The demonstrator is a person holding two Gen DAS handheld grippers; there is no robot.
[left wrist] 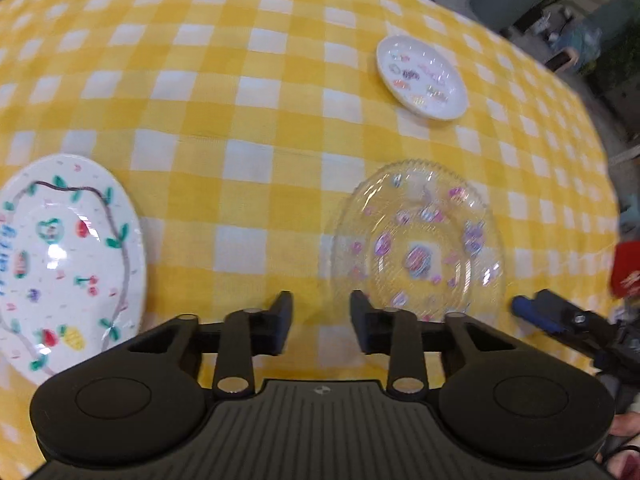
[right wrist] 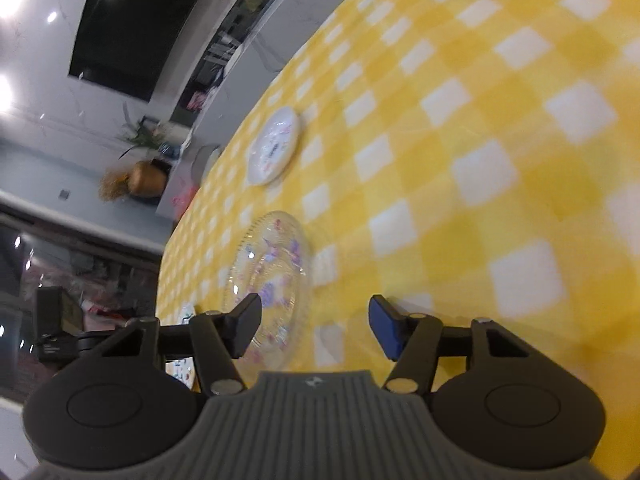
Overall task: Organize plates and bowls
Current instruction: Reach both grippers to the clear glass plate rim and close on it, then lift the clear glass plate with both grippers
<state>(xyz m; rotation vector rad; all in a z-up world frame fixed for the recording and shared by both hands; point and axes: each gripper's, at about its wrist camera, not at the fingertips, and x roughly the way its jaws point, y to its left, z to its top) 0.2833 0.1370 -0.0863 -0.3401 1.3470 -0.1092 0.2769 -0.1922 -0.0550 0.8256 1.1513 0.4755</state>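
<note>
From the left wrist view, the left gripper (left wrist: pixel 320 322) hangs over a yellow-and-white checked tablecloth (left wrist: pixel 256 120), its fingers apart with a narrow gap and only cloth showing between them. To its left lies a white plate with painted fruit (left wrist: pixel 64 256), cherries, a pineapple and green leaves on a dark vine line; blue lettering runs along its left rim but is too blurred to read. Just beyond the right finger sits a clear glass plate (left wrist: pixel 418 244) with a ridged rim and pink and purple prints. Farther off, toward the far right of the cloth, is a small white plate (left wrist: pixel 422 76) with small coloured motifs, well apart from the other two. The right gripper (left wrist: pixel 560 318) shows at the right edge, one blue pad visible. From the right wrist view, which is rolled, the right gripper (right wrist: pixel 316 326) has its fingers well apart over bare cloth, nothing between them. The clear glass plate (right wrist: pixel 270 276) lies just beyond its left finger, and the small white plate (right wrist: pixel 274 146) farther on. Any writing is unreadable.
</note>
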